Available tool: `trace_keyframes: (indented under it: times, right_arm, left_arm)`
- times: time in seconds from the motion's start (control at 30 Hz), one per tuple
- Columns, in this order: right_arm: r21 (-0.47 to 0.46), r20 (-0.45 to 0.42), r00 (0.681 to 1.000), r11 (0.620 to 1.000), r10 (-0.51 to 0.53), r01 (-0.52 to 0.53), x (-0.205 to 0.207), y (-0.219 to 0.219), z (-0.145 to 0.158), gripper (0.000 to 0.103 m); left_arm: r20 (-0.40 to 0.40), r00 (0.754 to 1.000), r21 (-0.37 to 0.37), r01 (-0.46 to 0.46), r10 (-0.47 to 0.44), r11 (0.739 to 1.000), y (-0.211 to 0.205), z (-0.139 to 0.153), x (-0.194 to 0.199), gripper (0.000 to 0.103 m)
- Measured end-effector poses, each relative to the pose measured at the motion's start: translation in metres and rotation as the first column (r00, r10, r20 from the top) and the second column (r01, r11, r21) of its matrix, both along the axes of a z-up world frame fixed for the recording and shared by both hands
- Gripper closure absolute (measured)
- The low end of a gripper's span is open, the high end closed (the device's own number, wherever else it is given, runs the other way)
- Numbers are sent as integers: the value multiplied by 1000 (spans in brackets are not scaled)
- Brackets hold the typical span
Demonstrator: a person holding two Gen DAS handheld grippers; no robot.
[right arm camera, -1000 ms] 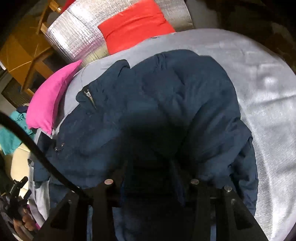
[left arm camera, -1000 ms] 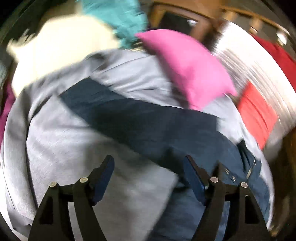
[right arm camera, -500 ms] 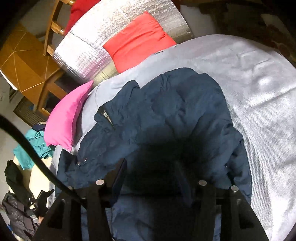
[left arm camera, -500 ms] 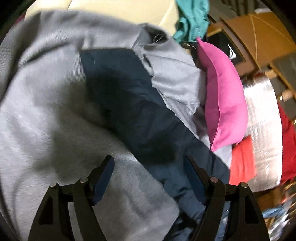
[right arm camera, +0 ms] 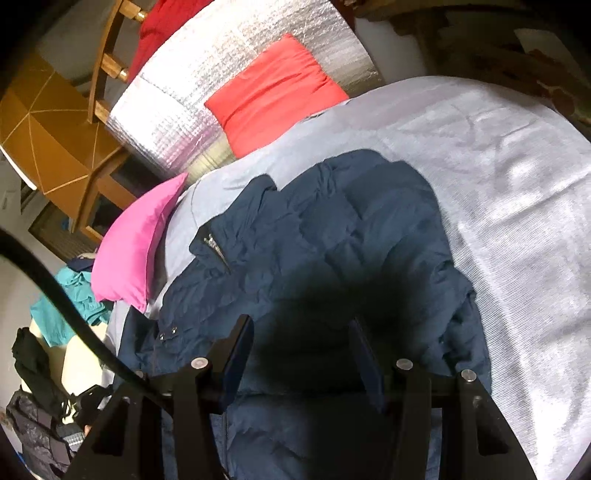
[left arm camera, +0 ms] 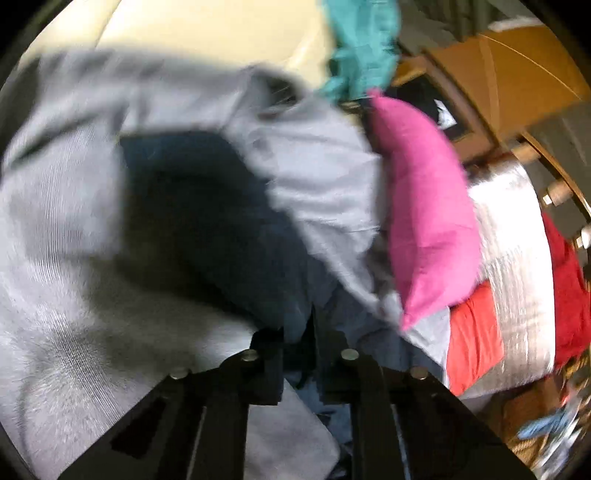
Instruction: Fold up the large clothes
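Now, starting at the left of the left wrist view, a pale grey bedcover (left arm camera: pixel 62 314) fills most of the frame, blurred by motion. Across its middle runs a dark strip of the navy jacket (left arm camera: pixel 207 221), reaching down to the left gripper (left arm camera: pixel 299 339), whose 2 fingers are pressed together with a fold of that navy fabric pinched between them. Above, a cream surface (left arm camera: pixel 192 29) lies beyond the cover, and a teal garment (left arm camera: pixel 362 48) sits at the top. Further right, a pink cushion (left arm camera: pixel 432 221) rests against the edge of the cover, then a red cushion (left arm camera: pixel 472 343) lies on a silver quilted mat (left arm camera: pixel 517 258), with a darker red cloth (left arm camera: pixel 569 295) at the far right.

From the right wrist view, the left edge shows a wooden chair (right arm camera: pixel 55 140), a teal garment (right arm camera: pixel 70 295) and a pink cushion (right arm camera: pixel 136 247) touching the side of the grey bedcover (right arm camera: pixel 517 206). In the middle the navy jacket (right arm camera: pixel 332 236) lies crumpled on the cover, puffy and quilted, its zip (right arm camera: pixel 218 251) and 2 snaps (right arm camera: pixel 168 334) visible on the left side. A red cushion (right arm camera: pixel 273 96) lies on a silver quilted mat (right arm camera: pixel 207 77) beyond it. The right gripper (right arm camera: pixel 301 354) hangs over the jacket with its 2 fingers spread apart, a dark shadow beneath them, and nothing between them.
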State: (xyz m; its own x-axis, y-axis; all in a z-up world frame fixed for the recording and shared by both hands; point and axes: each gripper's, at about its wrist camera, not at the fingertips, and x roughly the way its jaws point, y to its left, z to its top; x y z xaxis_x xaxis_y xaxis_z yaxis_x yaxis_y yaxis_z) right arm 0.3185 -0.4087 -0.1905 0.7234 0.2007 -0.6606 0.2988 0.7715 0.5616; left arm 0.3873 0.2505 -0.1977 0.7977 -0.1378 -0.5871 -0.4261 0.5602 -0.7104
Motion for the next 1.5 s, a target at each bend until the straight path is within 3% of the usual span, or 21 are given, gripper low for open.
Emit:
trace_keyframes:
  times: [0.13,0.2,0.33,0.43,0.57,0.67,0.87,0.97,1.0,1.03,1.1,1.2,1.27,1.33,1.4,1.5]
  right_arm:
    - [18,17,999,999,-32,32,-5,-8,4,45]
    - [23,21,999,999,-44,43,-9,-12,5,45]
    - [38,33,997,997,-67,65,-16,-23,9,45]
    - [55,36,995,995,-89,87,-22,-33,10,45]
    - [74,41,993,991,-115,112,-28,-47,10,45]
    - [86,42,991,988,-130,126,-32,-57,11,45]
    - [139,19,989,980,-144,140,-31,-69,4,45]
    - [147,14,990,980,-140,137,-29,-70,3,43]
    - [148,14,991,980,-136,132,-29,-69,4,40]
    - [151,17,991,980,-132,128,-28,-68,4,33]
    - [156,28,991,980,-131,125,-28,-66,6,31]
    - [147,42,993,984,-111,104,-27,-58,9,31]
    - [138,43,995,987,-92,86,-26,-52,9,31]
    - [125,43,996,990,-78,72,-24,-45,9,31]
    - [114,40,997,992,-64,59,-22,-39,8,31]
    - [102,32,998,994,-52,48,-18,-32,6,31]
  left_arm:
    - [95,991,210,76,-98,975,-50,64,-6,92]
    - [161,970,289,130,-182,948,-84,94,-16,92]
    - [230,898,409,259,-374,875,-161,130,-34,93]
    - [232,817,491,371,-528,788,-228,138,-45,94]
    - [164,711,539,515,-683,666,-304,123,-51,95]
    - [67,658,535,611,-750,583,-351,91,-49,95]
    - [-180,558,390,797,-810,462,-398,11,-45,92]
    - [-176,526,350,824,-832,447,-392,15,-54,78]
    - [-167,505,322,839,-847,438,-387,20,-56,63]
    - [-156,493,297,850,-856,435,-381,24,-56,40]
    - [-153,510,289,842,-846,456,-362,38,-68,21]
    - [-82,516,305,827,-852,472,-332,61,-82,21]
    - [-39,548,313,801,-835,511,-309,75,-84,21]
    - [-2,600,291,766,-800,573,-286,77,-78,21]
    - [26,659,200,733,-752,650,-265,69,-62,21]
    - [46,720,78,689,-693,721,-244,48,-44,21]
